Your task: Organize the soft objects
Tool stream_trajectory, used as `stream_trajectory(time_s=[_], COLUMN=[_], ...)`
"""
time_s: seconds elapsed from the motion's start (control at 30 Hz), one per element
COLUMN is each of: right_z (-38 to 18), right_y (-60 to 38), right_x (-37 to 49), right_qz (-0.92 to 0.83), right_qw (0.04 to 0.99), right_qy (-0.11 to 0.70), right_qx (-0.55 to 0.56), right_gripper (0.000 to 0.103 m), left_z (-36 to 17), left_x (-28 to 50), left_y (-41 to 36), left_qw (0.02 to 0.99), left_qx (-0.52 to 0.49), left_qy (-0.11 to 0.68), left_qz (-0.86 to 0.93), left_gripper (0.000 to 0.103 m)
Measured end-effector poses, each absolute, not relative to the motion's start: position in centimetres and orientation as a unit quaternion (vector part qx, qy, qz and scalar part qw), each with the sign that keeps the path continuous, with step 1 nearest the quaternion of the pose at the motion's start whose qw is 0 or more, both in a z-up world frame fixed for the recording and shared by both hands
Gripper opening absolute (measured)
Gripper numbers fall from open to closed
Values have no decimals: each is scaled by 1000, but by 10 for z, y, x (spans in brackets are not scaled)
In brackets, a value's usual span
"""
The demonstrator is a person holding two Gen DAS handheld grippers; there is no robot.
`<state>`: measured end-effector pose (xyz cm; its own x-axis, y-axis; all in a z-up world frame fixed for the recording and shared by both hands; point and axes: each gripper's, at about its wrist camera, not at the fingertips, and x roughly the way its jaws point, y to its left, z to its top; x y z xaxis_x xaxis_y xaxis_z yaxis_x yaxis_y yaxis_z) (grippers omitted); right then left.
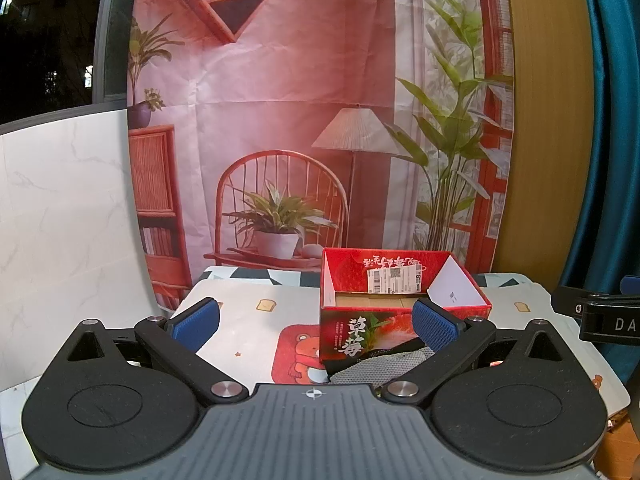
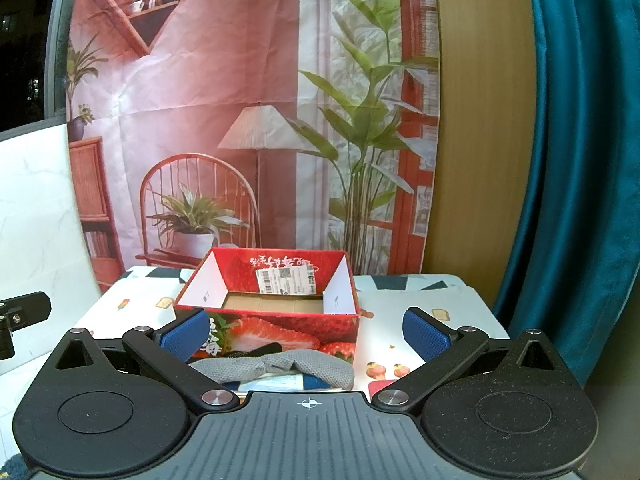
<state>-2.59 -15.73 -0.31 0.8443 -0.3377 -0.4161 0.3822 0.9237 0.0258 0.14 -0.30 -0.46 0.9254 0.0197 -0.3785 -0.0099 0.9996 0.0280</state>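
Note:
A red strawberry-print cardboard box (image 1: 360,332) (image 2: 276,328) stands open-topped on the table, showing only its brown bottom inside. Right in front of it lies a grey mesh soft item (image 1: 384,366) (image 2: 280,364) with black parts, partly hidden by the gripper bodies. My left gripper (image 1: 316,322) is open, its right pad (image 1: 434,324) over the box's near right corner and above the soft item. My right gripper (image 2: 305,332) is open too, spread wide over the box front, with the soft item just below and between its fingers.
The table carries a white mat (image 1: 256,320) with cartoon prints and a red bear patch (image 1: 296,356). A white marble panel (image 1: 60,220) stands on the left, a printed room backdrop (image 1: 280,120) behind, a teal curtain (image 2: 580,160) on the right. The other gripper's black body (image 1: 600,316) shows at the right edge.

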Motion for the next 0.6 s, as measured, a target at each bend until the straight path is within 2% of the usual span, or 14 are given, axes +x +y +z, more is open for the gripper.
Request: stream_trajectory(time_s=[0.4, 0.6], right_z=[-14, -33], right_y=[-160, -172], right_x=[-27, -28], right_qz=[-176, -152], right_qw=[962, 967], right_qy=[201, 175], right_qx=[59, 109], right_gripper=[103, 103], left_z=[-10, -17], left_x=[8, 14], left_y=[0, 5], left_qw=[979, 985], left_qx=[-10, -15], left_qy=[205, 170], left_qz=[-2, 8], left_gripper=[103, 103])
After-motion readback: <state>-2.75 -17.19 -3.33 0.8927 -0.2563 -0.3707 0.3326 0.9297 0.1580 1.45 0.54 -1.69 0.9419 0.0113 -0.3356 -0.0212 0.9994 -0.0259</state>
